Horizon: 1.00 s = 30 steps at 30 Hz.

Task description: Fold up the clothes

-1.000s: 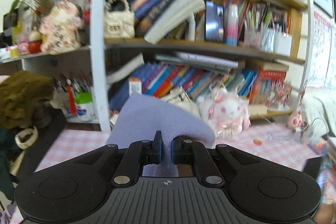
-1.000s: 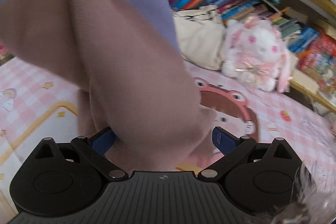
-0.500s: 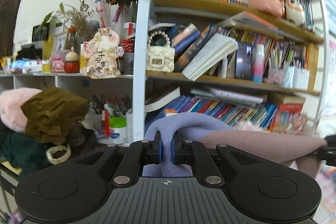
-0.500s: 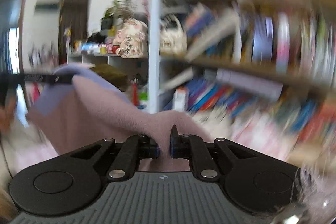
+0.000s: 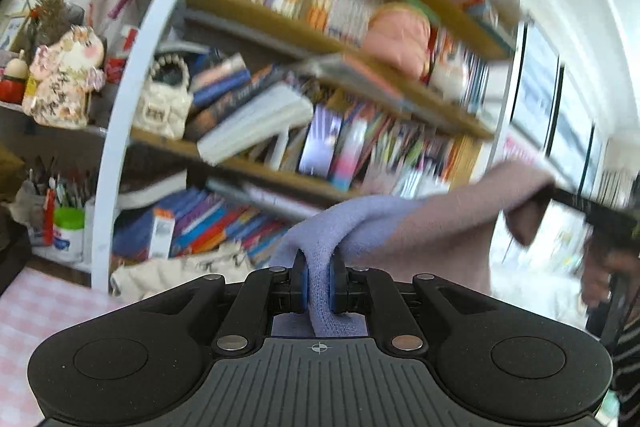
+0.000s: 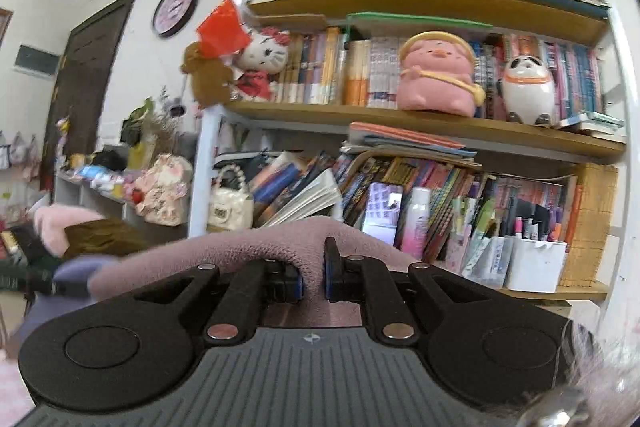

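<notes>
A soft two-tone garment (image 5: 420, 231), lavender at one end and dusty pink at the other, hangs stretched in the air between both grippers. My left gripper (image 5: 319, 281) is shut on its lavender edge. My right gripper (image 6: 313, 277) is shut on the pink edge (image 6: 256, 241). In the left wrist view the right gripper (image 5: 576, 205) shows at the far right, holding the pink end level with mine. In the right wrist view the left gripper (image 6: 48, 285) appears at the far left with the lavender end (image 6: 76, 273). Both grippers point about level at the bookshelf.
A tall bookshelf (image 6: 420, 119) packed with books, plush toys and pen holders fills the space ahead. A side shelf (image 5: 52, 123) with ornaments stands to the left. The pink checked surface (image 5: 44, 307) lies below. A person's hand (image 5: 600, 275) holds the right gripper.
The right gripper shut on the pink fabric and rose sharply with it, from near the mat to shelf height. The left gripper lifted a little and tilted. The garment now spans between them.
</notes>
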Motion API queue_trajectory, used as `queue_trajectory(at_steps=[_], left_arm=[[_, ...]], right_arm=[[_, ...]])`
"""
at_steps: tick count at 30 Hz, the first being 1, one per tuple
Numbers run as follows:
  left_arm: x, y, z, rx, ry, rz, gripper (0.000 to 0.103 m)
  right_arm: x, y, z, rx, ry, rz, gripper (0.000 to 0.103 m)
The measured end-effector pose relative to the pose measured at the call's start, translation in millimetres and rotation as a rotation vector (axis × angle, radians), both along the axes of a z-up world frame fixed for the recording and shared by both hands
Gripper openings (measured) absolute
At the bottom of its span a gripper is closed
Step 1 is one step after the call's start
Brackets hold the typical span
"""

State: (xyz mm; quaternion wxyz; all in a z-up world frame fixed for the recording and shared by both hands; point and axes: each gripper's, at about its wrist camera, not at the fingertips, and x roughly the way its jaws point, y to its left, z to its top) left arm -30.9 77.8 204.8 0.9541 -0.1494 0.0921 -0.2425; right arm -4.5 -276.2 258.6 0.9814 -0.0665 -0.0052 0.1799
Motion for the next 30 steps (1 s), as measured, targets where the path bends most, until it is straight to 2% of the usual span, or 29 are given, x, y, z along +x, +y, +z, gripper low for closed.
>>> queue_trajectory(at_steps=[3,5,7,9,12,16,18,19,20,21,23,25,26,28,29,30], left_arm=[[13,0,-4,-0.022,0.048,-0.027,0.009],[19,-15,-9,0.010,0.078,-0.053,0.009],[18,-29,-12,0.038,0.084,-0.073,0.009],[12,-27,-9,0.022,0.057,-0.095,0.009],[-1,-9,5,-0.021,0.002,-0.099,0.008],[-23,35,52,-0.159,-0.106,-0.069,0.008],[-22,40,73,-0.189,-0.149,-0.077,0.008],[-15,36,78,-0.176,-0.152,-0.076,0.009],[-5,30,82,-0.156,-0.149,-0.073,0.011],[8,21,80,-0.116,-0.130,-0.059,0.013],[45,3,58,-0.003,-0.013,-0.045,0.014],[85,-10,14,0.147,0.148,-0.014,0.030],[96,-17,-13,0.241,0.220,0.037,0.044],[114,-29,-68,0.431,0.353,0.152,0.047],[115,-32,-92,0.516,0.401,0.201,0.047],[111,-31,-109,0.563,0.429,0.218,0.047]], right_arm=[[10,-2,-10,-0.003,0.066,-0.064,0.010],[22,-7,-17,0.022,0.123,-0.135,0.010],[20,-20,-18,0.074,0.150,-0.150,0.010],[8,-29,-15,0.079,0.133,-0.121,0.010],[-16,-43,-4,0.096,0.153,0.020,0.010],[-21,-55,-5,0.320,0.356,0.328,0.010],[-22,-55,-14,0.391,0.415,0.427,0.010],[-20,-57,-18,0.419,0.443,0.440,0.010],[-17,-58,-23,0.440,0.471,0.446,0.010],[-13,-58,-31,0.421,0.496,0.403,0.010],[-3,-59,-47,0.376,0.547,0.316,0.010],[16,-55,-79,0.250,0.630,0.185,0.010],[27,-53,-100,0.188,0.691,0.113,0.013],[47,-45,-152,0.030,0.837,-0.038,0.018],[51,-39,-176,-0.092,0.875,-0.120,0.025],[50,-32,-193,-0.201,0.891,-0.169,0.028]])
